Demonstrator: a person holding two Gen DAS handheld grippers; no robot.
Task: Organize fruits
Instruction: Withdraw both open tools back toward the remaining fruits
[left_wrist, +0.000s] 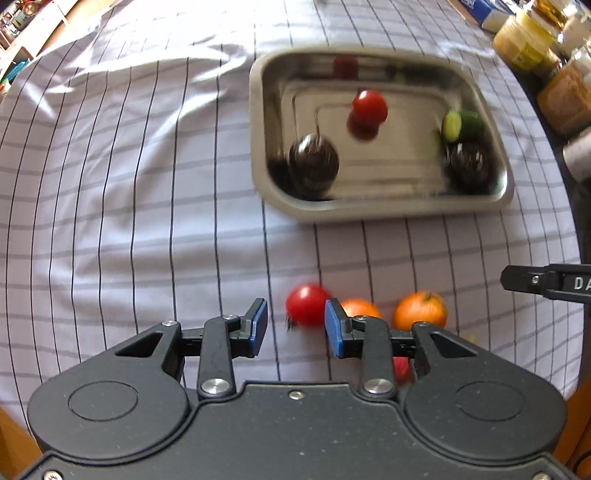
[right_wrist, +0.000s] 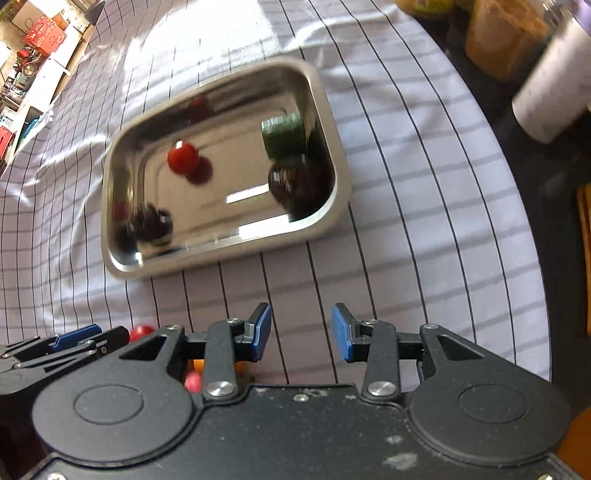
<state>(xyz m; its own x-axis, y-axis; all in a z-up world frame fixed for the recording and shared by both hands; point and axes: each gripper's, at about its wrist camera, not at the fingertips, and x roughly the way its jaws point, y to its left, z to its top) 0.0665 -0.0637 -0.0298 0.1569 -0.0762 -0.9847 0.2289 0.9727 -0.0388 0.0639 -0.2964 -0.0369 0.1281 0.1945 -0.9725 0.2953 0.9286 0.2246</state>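
Note:
A steel tray (left_wrist: 369, 216) (right_wrist: 236, 254) on the striped cloth holds a red tomato (left_wrist: 369, 105) (right_wrist: 182, 158), two dark round fruits (left_wrist: 313, 160) (left_wrist: 471, 162) and a cut cucumber piece (left_wrist: 461, 125) (right_wrist: 282, 134). On the cloth in front of the tray lie a red tomato (left_wrist: 307, 304) and two oranges (left_wrist: 360, 308) (left_wrist: 419, 310). My left gripper (left_wrist: 295, 325) is open and empty, its right pad just beside the loose tomato. My right gripper (right_wrist: 301, 334) is open and empty over bare cloth; it shows at the right edge of the left wrist view (left_wrist: 546, 282).
Jars and containers (left_wrist: 528, 40) stand along the table's far right edge, with a white cup (right_wrist: 550, 99) and a brown container (right_wrist: 502, 37). Another small red fruit (left_wrist: 402, 369) sits under the left gripper. Shelves are at the far left (right_wrist: 33, 48).

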